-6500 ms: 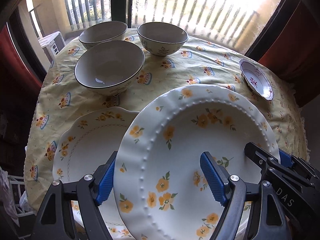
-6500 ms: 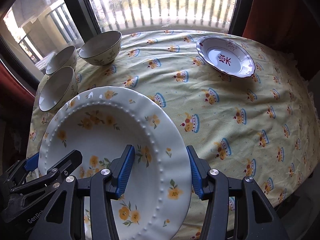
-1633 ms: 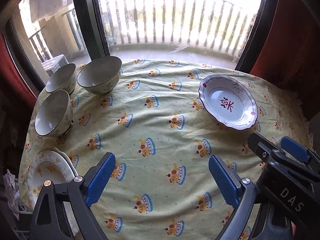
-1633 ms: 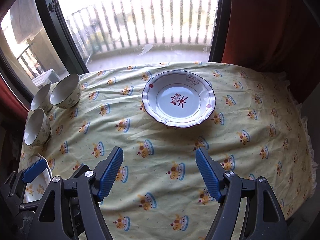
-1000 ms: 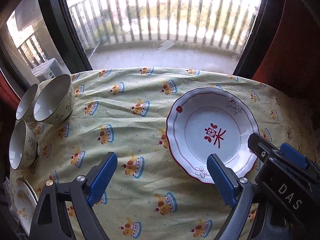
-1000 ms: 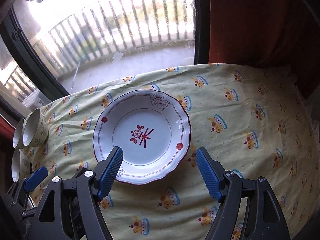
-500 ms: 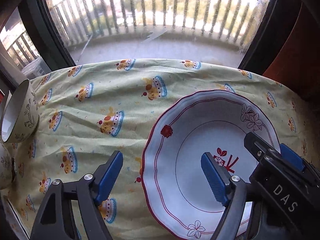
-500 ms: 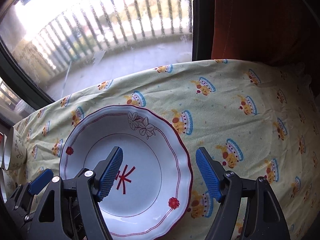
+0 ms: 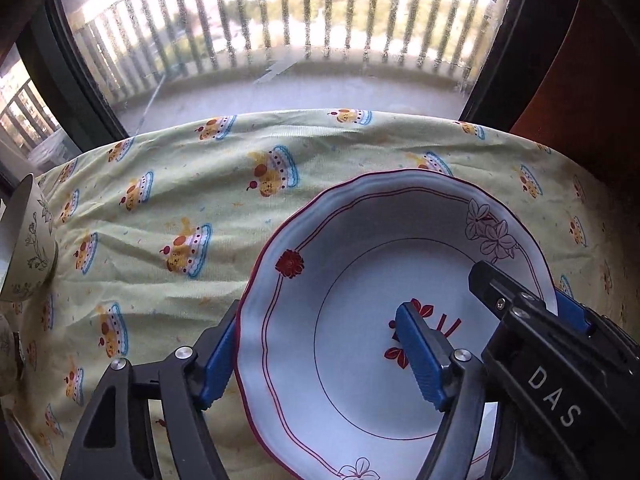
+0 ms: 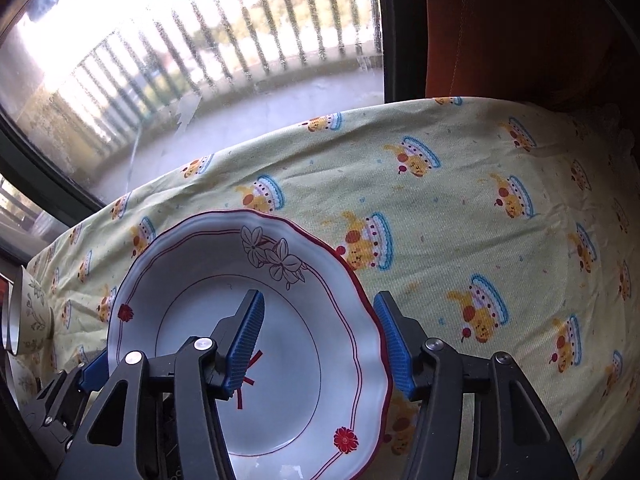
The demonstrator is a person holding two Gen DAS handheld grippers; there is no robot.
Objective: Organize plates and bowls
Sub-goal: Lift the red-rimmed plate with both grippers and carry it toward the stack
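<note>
A white scalloped plate [image 9: 340, 260] [image 10: 192, 272] with a red rim line and a red mark in its well lies on the yellow cake-print tablecloth [image 9: 200, 184]. My left gripper [image 9: 320, 354] straddles the plate's left rim: one blue pad is just outside the edge and the other hangs over the well. Its jaws are closing and still stand apart from the rim. My right gripper [image 10: 320, 344] straddles the right rim in the same way. It is also closing, with a gap at the inner pad.
A cream bowl [image 9: 28, 248] [image 10: 28, 312] with a leaf print stands at the table's far left edge, with more bowls behind it. The tablecloth [image 10: 480, 220] is bare to the right of the plate. A window with balcony railings and an orange curtain lie beyond the table's far edge.
Both grippers have come down and forward onto the red-trimmed plate, which now fills the lower part of both views. Both pairs of jaws have narrowed around its opposite rims.
</note>
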